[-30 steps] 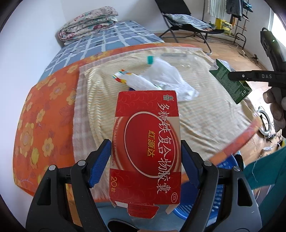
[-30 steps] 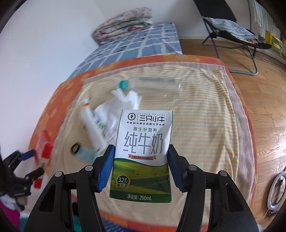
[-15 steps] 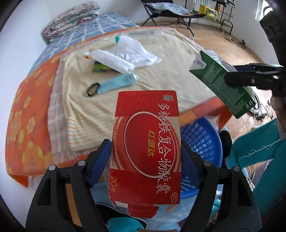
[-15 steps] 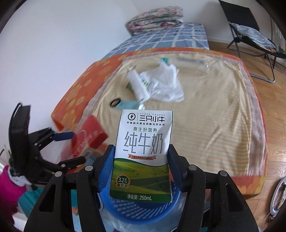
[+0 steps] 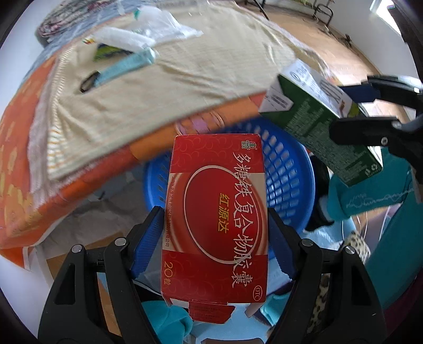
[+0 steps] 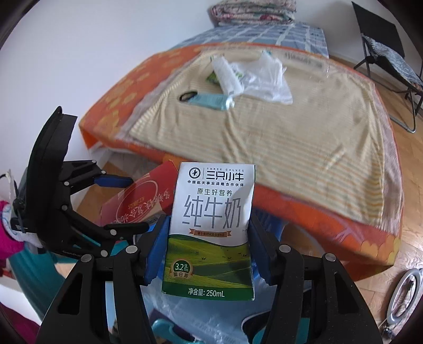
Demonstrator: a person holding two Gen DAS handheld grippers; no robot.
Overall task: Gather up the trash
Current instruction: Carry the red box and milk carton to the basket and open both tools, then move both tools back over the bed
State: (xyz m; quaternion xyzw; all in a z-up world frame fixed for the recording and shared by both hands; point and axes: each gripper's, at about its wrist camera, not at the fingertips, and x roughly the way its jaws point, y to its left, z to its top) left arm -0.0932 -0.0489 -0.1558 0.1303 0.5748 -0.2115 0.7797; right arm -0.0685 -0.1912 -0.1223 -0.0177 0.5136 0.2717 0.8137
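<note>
My left gripper (image 5: 215, 238) is shut on a red medicine box (image 5: 215, 211) and holds it above a blue plastic basket (image 5: 288, 169) at the foot of the bed. My right gripper (image 6: 208, 248) is shut on a green and white milk carton (image 6: 211, 227), also over the basket (image 6: 267, 219). The carton (image 5: 317, 119) and right gripper (image 5: 375, 113) show at the right of the left wrist view. The red box (image 6: 137, 201) and left gripper (image 6: 116, 203) show at the left of the right wrist view. More trash lies on the bed: a white plastic bag (image 6: 264, 76), a white tube (image 6: 227, 76) and a light blue tube (image 6: 211, 100).
The bed has a striped beige sheet (image 6: 290, 127) over an orange flowered cover (image 6: 121, 92). Folded quilts (image 6: 253, 10) lie at its far end. A folding chair (image 6: 388, 53) stands on the wood floor at the right. A ring light (image 6: 404, 293) lies on the floor.
Both grippers have moved back from the bed and down, with the box and the carton still held. The blue basket now lies under them and the two grippers are closer together.
</note>
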